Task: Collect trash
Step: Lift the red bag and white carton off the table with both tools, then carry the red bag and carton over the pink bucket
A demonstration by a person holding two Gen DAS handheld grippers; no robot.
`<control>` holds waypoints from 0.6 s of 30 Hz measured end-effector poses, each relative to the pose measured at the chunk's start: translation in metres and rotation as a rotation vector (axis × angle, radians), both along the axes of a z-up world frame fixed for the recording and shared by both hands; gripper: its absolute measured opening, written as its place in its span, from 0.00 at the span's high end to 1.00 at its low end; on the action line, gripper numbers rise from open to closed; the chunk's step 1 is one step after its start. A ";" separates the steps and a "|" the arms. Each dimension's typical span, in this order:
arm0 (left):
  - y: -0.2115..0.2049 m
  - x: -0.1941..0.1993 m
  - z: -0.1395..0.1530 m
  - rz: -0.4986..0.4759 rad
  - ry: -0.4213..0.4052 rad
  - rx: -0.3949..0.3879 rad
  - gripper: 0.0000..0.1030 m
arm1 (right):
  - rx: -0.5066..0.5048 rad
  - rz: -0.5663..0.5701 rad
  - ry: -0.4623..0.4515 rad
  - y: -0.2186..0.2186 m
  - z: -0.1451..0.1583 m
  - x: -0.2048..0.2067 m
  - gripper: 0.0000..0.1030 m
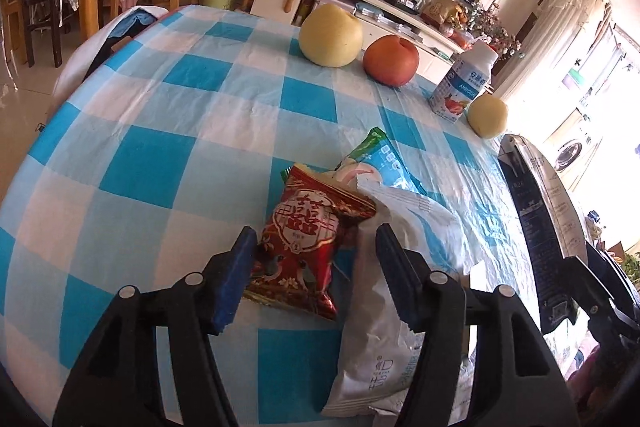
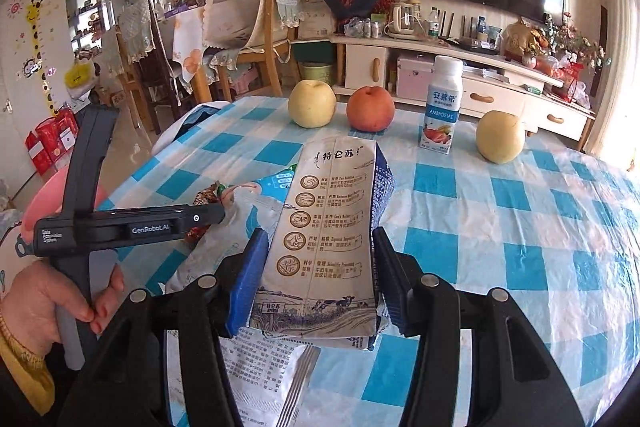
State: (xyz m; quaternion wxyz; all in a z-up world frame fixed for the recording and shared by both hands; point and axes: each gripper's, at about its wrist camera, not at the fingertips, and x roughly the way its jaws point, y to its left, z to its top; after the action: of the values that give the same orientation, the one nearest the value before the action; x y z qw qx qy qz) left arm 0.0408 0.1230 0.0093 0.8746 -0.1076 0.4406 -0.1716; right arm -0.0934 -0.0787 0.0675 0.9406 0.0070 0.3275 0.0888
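On the blue-and-white checked tablecloth (image 1: 152, 163) lies a red snack wrapper (image 1: 308, 223), between the fingers of my left gripper (image 1: 316, 233). That gripper is open and its pads do not press on the wrapper. A white wrapper (image 1: 376, 343) lies partly under its right finger. Just beyond the red wrapper is a green-and-blue wrapper (image 1: 380, 155). My right gripper (image 2: 319, 237) is shut on a flattened milk carton (image 2: 328, 219) and holds it up over the table. The same carton (image 1: 540, 227) shows at the right edge of the left wrist view.
At the table's far side stand two yellow pears (image 2: 312, 103) (image 2: 500, 137), a red peach (image 2: 370, 109) and a yogurt bottle (image 2: 442, 107). A hand (image 2: 48, 299) grips the left tool's handle. A pink rounded object (image 2: 44, 195) sits past the table's left edge. Chairs and a TV cabinet stand behind.
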 end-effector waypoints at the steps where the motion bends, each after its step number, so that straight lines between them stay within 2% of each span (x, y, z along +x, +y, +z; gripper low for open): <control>1: 0.000 0.002 -0.001 0.004 0.003 -0.008 0.49 | -0.001 0.003 0.003 0.001 0.000 0.001 0.47; 2: 0.002 0.003 -0.001 0.009 0.008 -0.015 0.58 | 0.000 0.006 0.004 0.002 0.000 0.001 0.47; 6: 0.002 0.002 -0.001 0.013 0.012 -0.007 0.65 | 0.009 0.016 0.004 0.008 0.001 0.003 0.47; 13: 0.013 -0.005 0.008 0.037 0.004 -0.050 0.68 | 0.055 0.029 0.018 0.017 0.003 0.004 0.47; 18: 0.034 -0.013 0.026 0.074 -0.034 -0.101 0.69 | 0.100 0.046 0.028 0.030 0.008 0.005 0.47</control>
State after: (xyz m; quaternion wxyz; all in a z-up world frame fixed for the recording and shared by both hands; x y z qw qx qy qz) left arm 0.0275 0.1566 0.0358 0.8811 -0.1648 0.4123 -0.1631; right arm -0.0881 -0.0487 0.0752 0.9321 0.0477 0.3360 0.1268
